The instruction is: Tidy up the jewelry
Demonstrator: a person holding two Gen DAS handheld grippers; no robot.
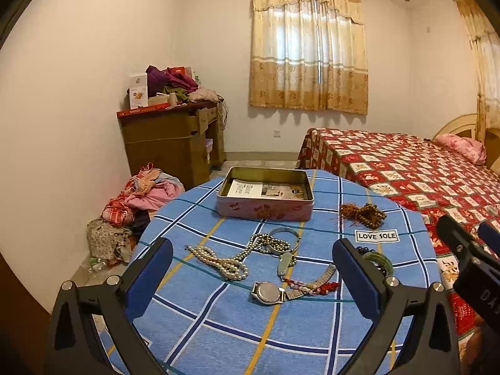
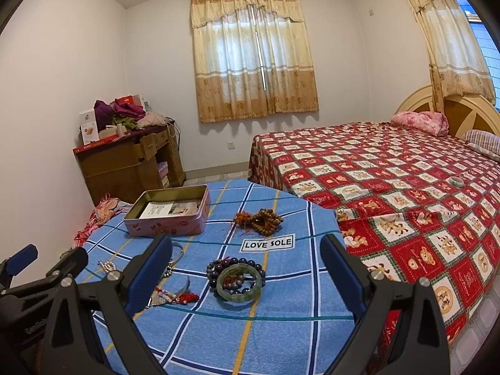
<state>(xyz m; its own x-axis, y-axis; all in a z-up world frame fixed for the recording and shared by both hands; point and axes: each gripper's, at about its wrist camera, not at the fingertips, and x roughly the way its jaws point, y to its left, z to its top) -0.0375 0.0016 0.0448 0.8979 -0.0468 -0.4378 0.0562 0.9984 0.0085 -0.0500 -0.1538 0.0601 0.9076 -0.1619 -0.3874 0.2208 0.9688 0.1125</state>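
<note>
Pink tin (image 1: 265, 209) waits at twelve o'clock for loose jewelry; my left hand-held gripper (image 1: 251, 262) and right hand-held gripper (image 2: 247, 261) gape wide, empty.

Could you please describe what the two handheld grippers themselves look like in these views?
Both the left gripper and the right gripper have black plastic frames with silver bolts and two flat fingers faced with blue pads. Partial white lettering marks each body. No cables or sleeves show.
</note>
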